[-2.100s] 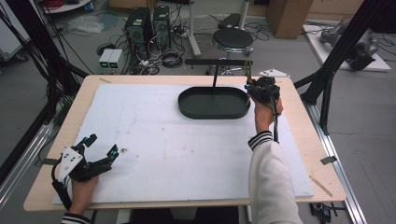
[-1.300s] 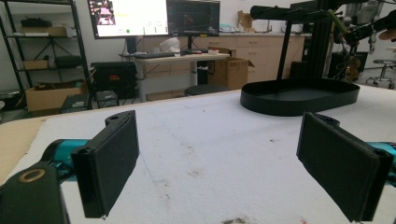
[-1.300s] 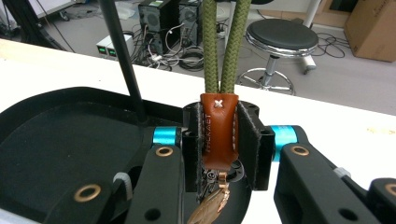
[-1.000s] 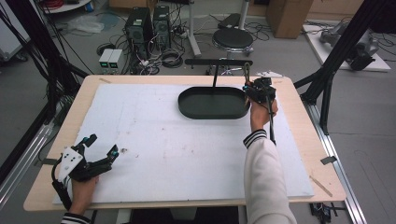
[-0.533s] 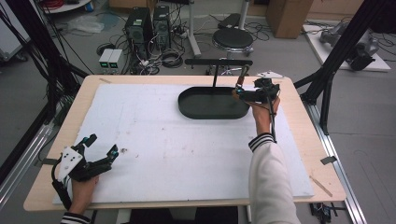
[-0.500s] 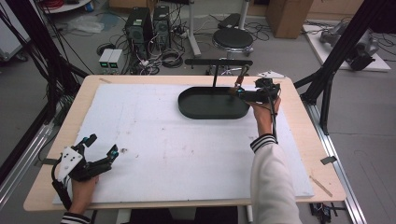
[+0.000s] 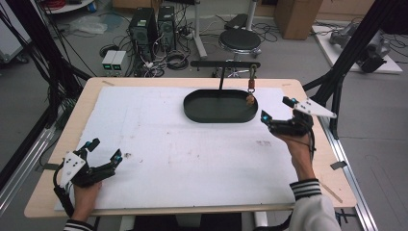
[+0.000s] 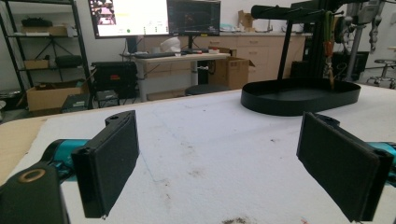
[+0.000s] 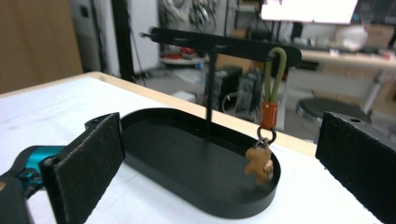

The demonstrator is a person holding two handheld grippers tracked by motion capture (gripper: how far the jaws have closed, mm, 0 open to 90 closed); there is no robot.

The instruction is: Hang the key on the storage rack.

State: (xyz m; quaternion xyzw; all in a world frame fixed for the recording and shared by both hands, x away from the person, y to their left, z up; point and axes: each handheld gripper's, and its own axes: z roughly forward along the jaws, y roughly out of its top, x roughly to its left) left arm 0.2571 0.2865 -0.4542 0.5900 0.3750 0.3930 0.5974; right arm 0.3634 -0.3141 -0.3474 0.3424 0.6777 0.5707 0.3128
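Hanging over the black tray (image 7: 202, 113) – a keychain (image 9: 262, 161) – both tongs spread wide, holding nothing

Lighting was even and bright overhead with soft shadows on the table (image 7: 144, 144), monitors (image 8: 154, 16) were blown out, and both gripper views' backgrounds were soft.

The wooden surface (image 7: 309, 101) was covered by a white sheet (image 7: 192, 159), stained in places. A black oval tray (image 7: 220, 107) was set at its far side.
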